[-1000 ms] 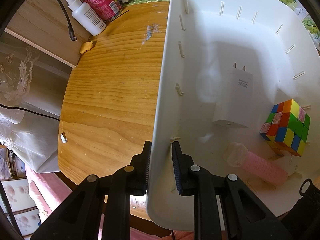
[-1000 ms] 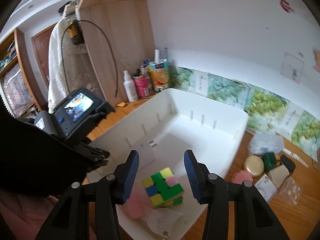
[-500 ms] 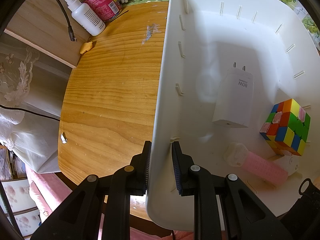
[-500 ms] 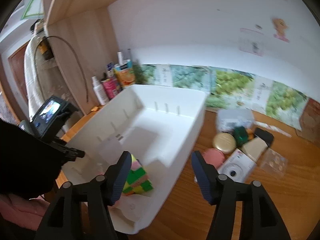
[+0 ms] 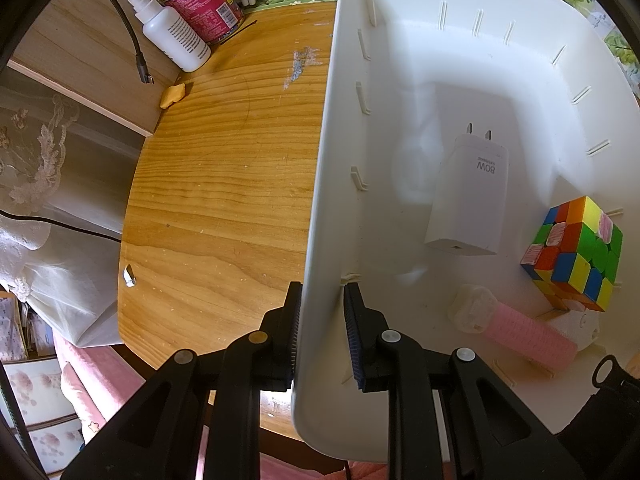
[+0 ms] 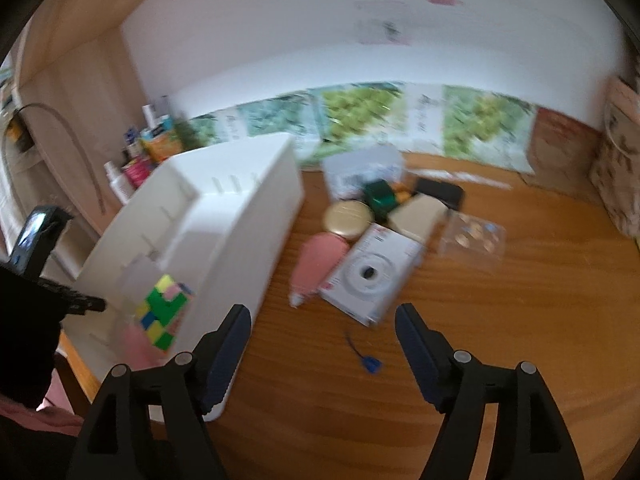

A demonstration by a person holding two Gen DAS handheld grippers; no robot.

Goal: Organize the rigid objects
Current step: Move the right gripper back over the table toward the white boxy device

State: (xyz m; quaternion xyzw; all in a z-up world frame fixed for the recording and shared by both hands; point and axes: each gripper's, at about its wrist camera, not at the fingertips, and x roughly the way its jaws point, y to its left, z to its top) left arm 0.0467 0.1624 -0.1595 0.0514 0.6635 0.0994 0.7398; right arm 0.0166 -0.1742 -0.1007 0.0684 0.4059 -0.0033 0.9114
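Note:
My left gripper [image 5: 320,312] is shut on the near left wall of the white bin [image 5: 320,184], one finger outside and one inside. In the bin lie a white charger [image 5: 468,196], a colour cube [image 5: 576,252] and a pink ribbed cylinder [image 5: 528,336]. My right gripper [image 6: 324,344] hovers over the bare wooden table to the right of the bin [image 6: 256,216], jaws opening, nothing between them. Beyond it lies a pile: a white camera box [image 6: 372,276], a pink object [image 6: 316,260], a gold round tin [image 6: 346,218], a green item [image 6: 378,196].
A white bottle [image 5: 172,32] and a pink can [image 5: 208,4] stand at the table's back left by a wooden panel. A small blue item [image 6: 370,362] lies on the table near the right gripper. A clear blister pack [image 6: 474,236] and a black case [image 6: 440,194] sit right of the pile.
The right gripper swung from above the bin and cube to the right, over the table, and its jaws spread wider. The left gripper kept still on the bin wall.

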